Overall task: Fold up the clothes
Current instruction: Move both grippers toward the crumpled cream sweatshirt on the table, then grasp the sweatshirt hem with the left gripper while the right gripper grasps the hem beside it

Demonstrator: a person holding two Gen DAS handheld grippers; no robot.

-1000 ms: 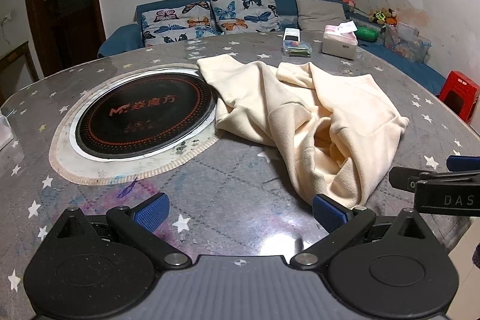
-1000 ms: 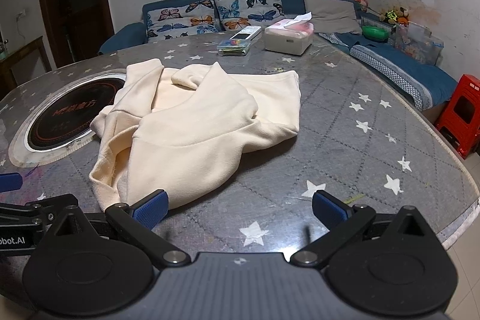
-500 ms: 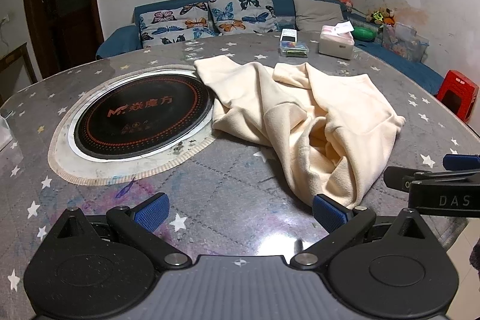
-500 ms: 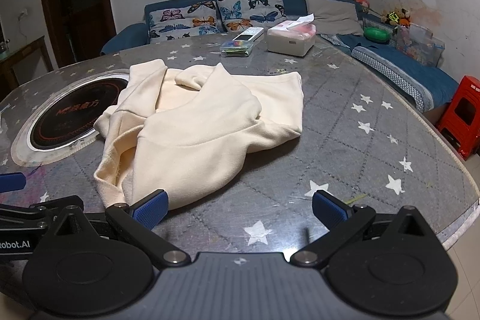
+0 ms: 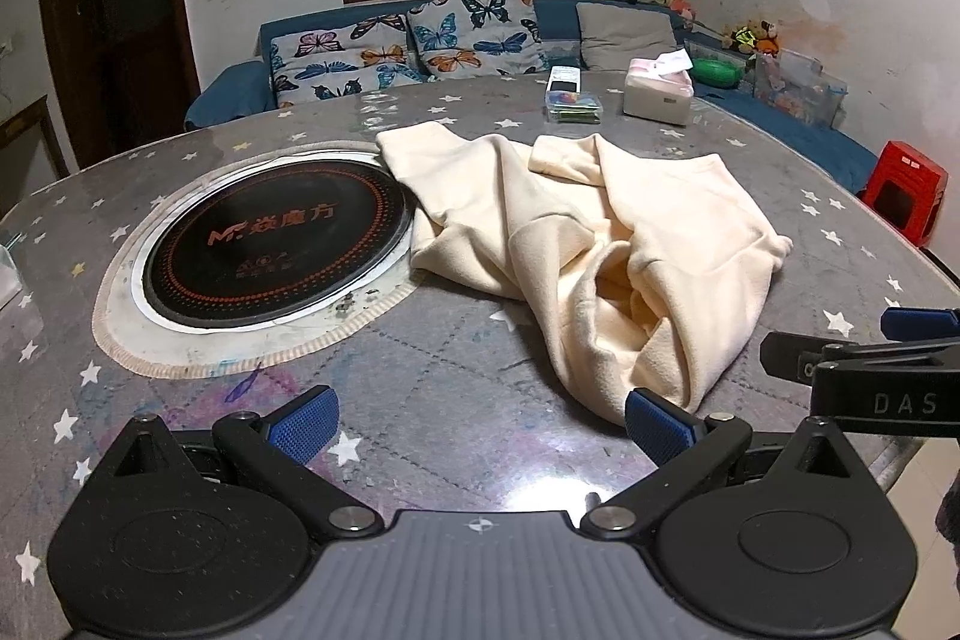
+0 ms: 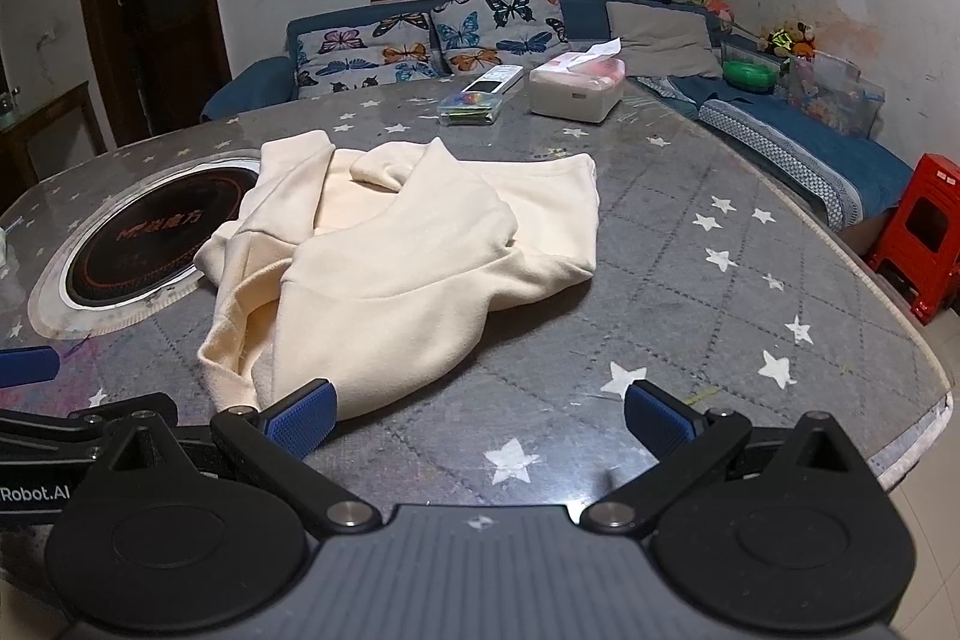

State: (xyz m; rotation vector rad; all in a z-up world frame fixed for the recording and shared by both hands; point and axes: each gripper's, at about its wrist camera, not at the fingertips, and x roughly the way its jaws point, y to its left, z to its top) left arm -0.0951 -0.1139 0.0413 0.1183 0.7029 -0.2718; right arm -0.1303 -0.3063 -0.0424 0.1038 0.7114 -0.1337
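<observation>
The left gripper and the right gripper hover low over the near edge of the round grey star-patterned table, both with blue-padded jaws spread wide and holding nothing. Just beyond them lies the crumpled cream fleece garment, its left edge overlapping the black round induction cooktop. Farther back sit a white tissue box and a blue sofa with butterfly cushions.

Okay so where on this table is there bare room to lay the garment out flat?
The widest bare stretch runs right of the garment to the table edge. A narrower strip lies between the garment and both open grippers. Left is taken by the cooktop; the far side holds the tissue box and remote.
</observation>
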